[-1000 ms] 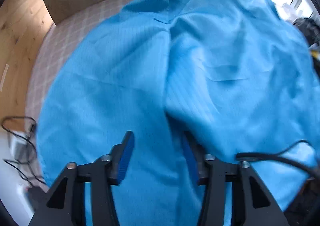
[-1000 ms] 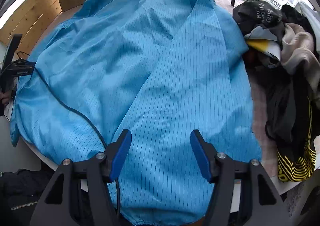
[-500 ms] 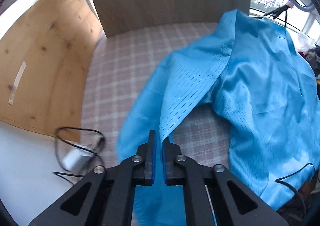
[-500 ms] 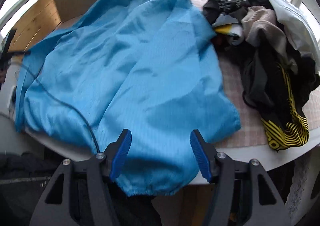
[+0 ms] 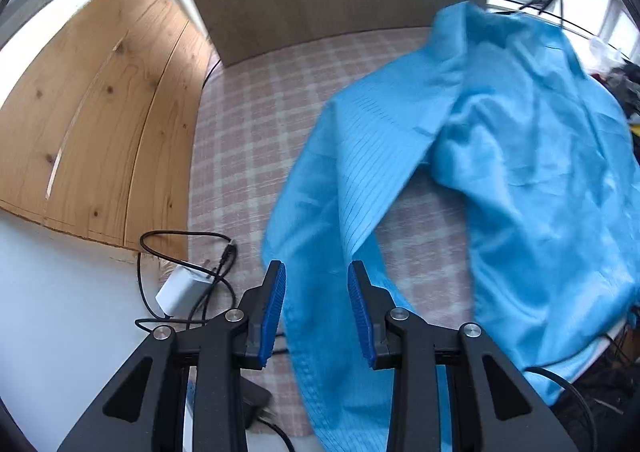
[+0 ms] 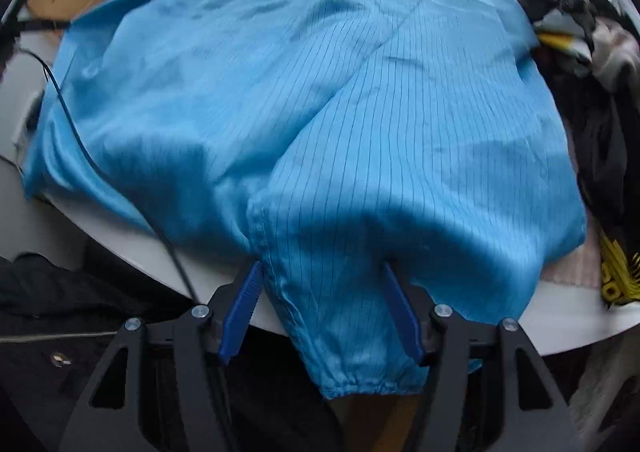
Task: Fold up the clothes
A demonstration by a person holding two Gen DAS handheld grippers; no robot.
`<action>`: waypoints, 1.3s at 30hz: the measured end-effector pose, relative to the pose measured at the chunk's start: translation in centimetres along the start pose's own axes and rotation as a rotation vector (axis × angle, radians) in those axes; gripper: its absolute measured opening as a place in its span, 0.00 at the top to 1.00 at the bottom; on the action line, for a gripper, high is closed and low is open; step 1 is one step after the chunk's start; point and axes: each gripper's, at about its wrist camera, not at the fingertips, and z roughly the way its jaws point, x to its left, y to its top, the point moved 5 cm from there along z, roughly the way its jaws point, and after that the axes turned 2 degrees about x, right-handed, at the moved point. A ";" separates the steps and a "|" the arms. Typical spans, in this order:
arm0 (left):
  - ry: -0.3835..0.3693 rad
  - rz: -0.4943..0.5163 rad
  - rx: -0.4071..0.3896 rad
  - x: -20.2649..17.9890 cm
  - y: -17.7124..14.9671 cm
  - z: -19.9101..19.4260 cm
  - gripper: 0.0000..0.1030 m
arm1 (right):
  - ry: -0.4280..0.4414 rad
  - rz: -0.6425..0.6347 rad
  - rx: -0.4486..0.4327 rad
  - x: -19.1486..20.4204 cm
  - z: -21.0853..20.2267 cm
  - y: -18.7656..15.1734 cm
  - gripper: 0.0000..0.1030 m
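My left gripper (image 5: pixel 316 308) has just been opening; its jaws stand apart, a sleeve of the blue garment (image 5: pixel 532 179) lying loose between and ahead of them. My right gripper (image 6: pixel 322 312) is parted too, the other sleeve's gathered cuff (image 6: pixel 360 380) hanging between its pads. The cloth looks light, limp and slippery; I'd pinch at the cuff seam.

A home room by a window: a checked cloth (image 5: pixel 248 139) covers the counter, wood panels (image 5: pixel 92 139) line the wall, a charger (image 5: pixel 180 290) with its cable lies at the edge, and a clothes pile (image 6: pixel 592 99) waits beside high-rise views.
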 end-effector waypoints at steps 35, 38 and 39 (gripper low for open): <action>-0.115 -0.088 0.107 -19.4 -12.8 -6.7 0.70 | 0.321 0.071 -0.018 -22.0 -4.7 9.5 0.50; -0.106 -0.099 0.092 -20.1 -13.4 -7.7 0.70 | 0.339 0.151 0.011 -21.0 -1.5 11.0 0.50; -0.099 -0.103 0.092 -20.2 -13.6 -7.9 0.70 | 0.332 0.175 0.013 -20.9 -0.8 11.4 0.50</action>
